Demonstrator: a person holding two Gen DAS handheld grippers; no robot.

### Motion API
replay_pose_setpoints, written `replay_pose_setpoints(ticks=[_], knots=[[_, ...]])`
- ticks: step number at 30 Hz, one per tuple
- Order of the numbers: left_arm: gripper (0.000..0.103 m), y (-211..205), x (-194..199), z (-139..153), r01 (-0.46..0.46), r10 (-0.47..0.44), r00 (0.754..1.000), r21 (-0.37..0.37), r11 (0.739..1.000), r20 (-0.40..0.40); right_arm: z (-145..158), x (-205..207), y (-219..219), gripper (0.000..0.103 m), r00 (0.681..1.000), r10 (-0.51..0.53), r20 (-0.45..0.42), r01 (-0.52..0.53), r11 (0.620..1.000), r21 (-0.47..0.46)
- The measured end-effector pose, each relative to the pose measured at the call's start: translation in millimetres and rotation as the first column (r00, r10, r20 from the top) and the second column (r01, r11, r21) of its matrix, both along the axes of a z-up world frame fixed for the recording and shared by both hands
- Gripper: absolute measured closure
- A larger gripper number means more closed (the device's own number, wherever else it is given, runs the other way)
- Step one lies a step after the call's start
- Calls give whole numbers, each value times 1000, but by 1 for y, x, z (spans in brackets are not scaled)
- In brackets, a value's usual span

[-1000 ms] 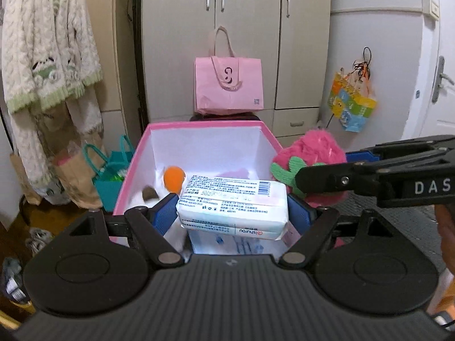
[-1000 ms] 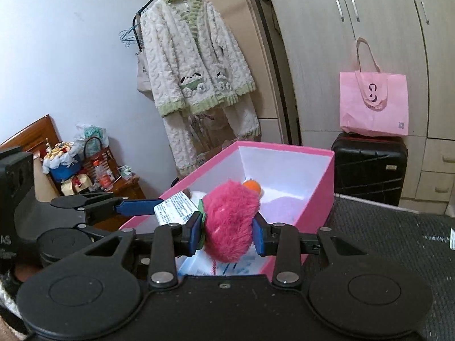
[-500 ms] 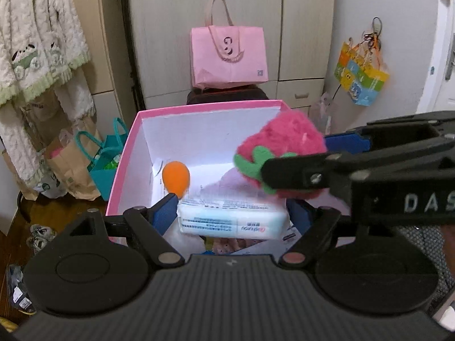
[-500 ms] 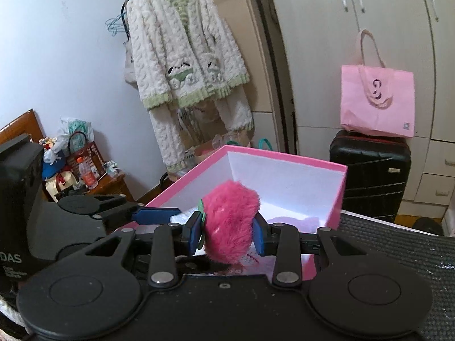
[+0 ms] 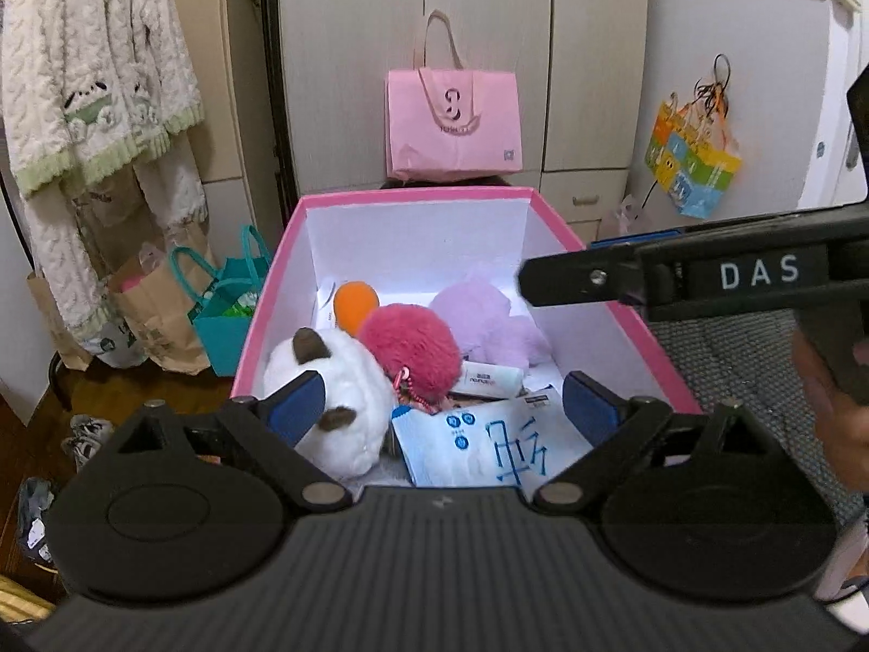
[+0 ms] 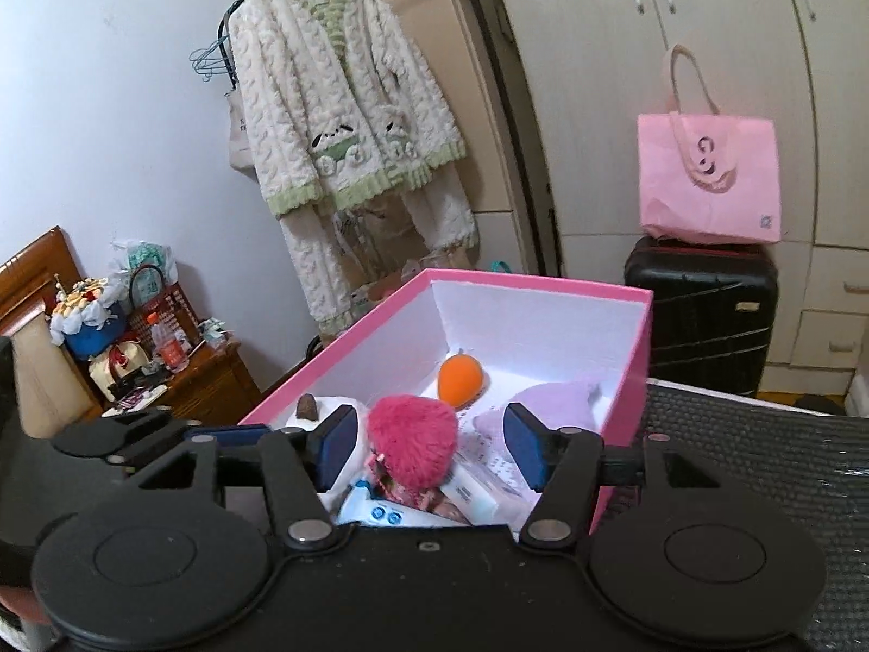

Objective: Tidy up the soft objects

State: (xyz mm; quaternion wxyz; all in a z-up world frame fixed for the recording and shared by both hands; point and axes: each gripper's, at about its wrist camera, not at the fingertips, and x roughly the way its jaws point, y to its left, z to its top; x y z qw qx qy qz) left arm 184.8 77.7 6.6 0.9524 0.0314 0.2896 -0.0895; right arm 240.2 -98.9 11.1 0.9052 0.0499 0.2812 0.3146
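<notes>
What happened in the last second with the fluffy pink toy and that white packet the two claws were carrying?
Both were let go. The right gripper has just been opening, and the pink plush strawberry now lies in the pink box beside the white plush. The left gripper has just been opening too; its tissue pack dropped in. The orange toy and purple plush stayed put.

My left tool (image 5: 442, 407) points forward and somewhat downward, its jaws having just been opening; they now stand wide apart with the pads pressing on nothing. My right tool (image 6: 432, 448) points the same way beside it, its jaws also having just been opening, both pads clear of any grip. My right hand (image 5: 831, 407) wraps that tool's handle.
</notes>
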Motion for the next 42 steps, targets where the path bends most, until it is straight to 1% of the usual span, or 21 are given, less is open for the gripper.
replay_pose_setpoints(ticks=[5,13,17,20,24,31,34,37,38,39,40,42], knots=[[8,-1,-20,6,-6,6,1000,14,1000,23,5,-24,-10,37,999,-25,36,26,998,-49],[8,-9,-46,16,-14,12,999,32,999,48,14,-60,-22,36,997,-20,79,26,997,-72],[8,-13,-59,20,-1,-1,998,41,999,57,19,-76,-27,36,995,-18,102,27,996,-85],[8,-19,-66,22,10,-12,998,49,999,55,23,-86,-31,33,993,-20,118,32,995,-99],[8,-22,-73,24,20,-21,999,24,1000,41,27,-99,-38,32,990,-23,142,41,992,-119],[5,-29,-88,20,-3,3,1000,-5,1000,25,19,-116,-56,31,987,-67,145,82,992,-98],[2,-31,-92,17,-11,11,1000,-10,1000,13,18,-126,-65,22,984,-97,151,111,990,-89],[0,-35,-95,15,-23,23,1000,-7,1000,2,17,-134,-73,19,980,-127,156,140,987,-77],[0,-36,-95,14,-30,30,1000,-7,1000,0,17,-136,-75,16,979,-137,154,150,986,-78],[0,-36,-96,14,-40,40,999,-7,999,1,16,-138,-77,13,977,-148,151,161,983,-82],[0,-37,-97,14,-51,51,999,-6,999,3,15,-139,-79,7,976,-162,149,176,980,-90],[0,-39,-99,15,-72,71,997,4,997,10,13,-143,-80,5,967,-199,157,218,969,-119]])
